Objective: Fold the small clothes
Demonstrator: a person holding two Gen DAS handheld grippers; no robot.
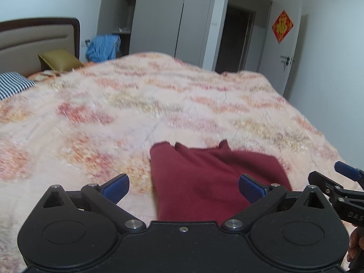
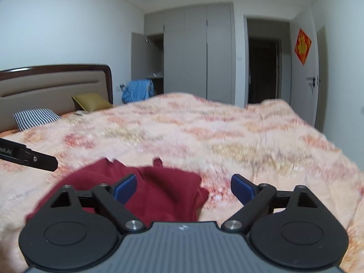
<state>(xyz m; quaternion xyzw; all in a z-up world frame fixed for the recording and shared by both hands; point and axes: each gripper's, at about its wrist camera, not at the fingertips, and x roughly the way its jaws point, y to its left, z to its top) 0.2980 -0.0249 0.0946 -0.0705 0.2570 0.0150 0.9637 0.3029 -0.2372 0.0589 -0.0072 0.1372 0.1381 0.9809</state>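
Observation:
A dark red garment [image 1: 204,177] lies folded on the patterned bedspread [image 1: 136,104], just ahead of both grippers. My left gripper [image 1: 184,187] stands wide open above the garment's near edge, blue pads apart, nothing pressed between them. In the right wrist view the same red garment [image 2: 159,188] lies low and left of centre. My right gripper [image 2: 184,187] is wide open over its right edge, with its left pad in front of the cloth and its right pad over the bedspread [image 2: 227,136]. The right gripper's blue fingertips [image 1: 348,169] show at the left view's right edge.
A padded headboard [image 2: 52,86], an olive cushion [image 2: 91,101] and a checked pillow [image 2: 34,117] sit at the bed's far left. A blue garment [image 2: 137,89] hangs by an open grey wardrobe [image 2: 195,52]. A dark doorway [image 2: 264,70] and a door with a red decoration [image 2: 302,45] stand at right.

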